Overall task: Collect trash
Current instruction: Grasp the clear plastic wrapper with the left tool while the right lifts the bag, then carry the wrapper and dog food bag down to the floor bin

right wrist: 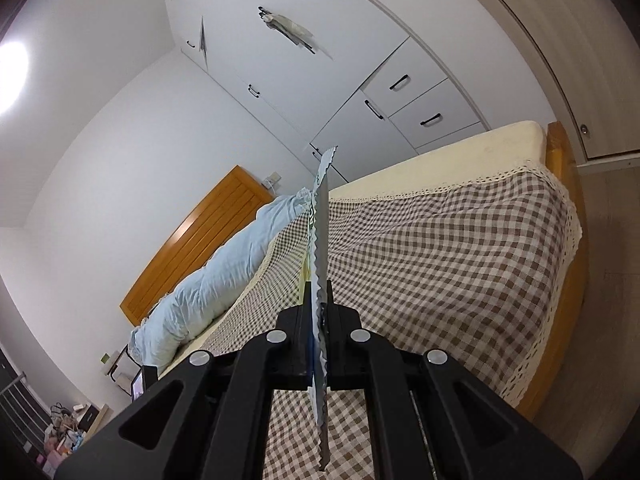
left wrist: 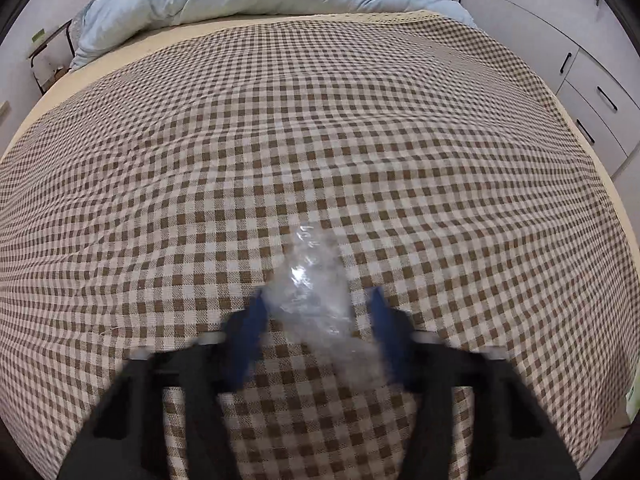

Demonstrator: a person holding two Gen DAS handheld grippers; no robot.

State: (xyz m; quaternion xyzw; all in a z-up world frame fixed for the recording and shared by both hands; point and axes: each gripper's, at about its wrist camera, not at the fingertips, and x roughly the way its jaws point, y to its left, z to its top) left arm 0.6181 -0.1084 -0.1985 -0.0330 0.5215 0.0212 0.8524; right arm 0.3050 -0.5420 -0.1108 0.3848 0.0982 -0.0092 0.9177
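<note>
Straddling a clear wrapper [left wrist: 316, 292], the left claw [left wrist: 320, 304] stands released while the right claw [right wrist: 319, 300] grasps a foil packet [right wrist: 320, 240].

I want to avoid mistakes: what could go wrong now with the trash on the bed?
1. The clear plastic wrapper is crumpled and slippery; the left tongs straddle it and may slip off or pinch the checkered blanket too.
2. The right tongs hold the flat snack packet only by its edge, so it might slide out.
</note>
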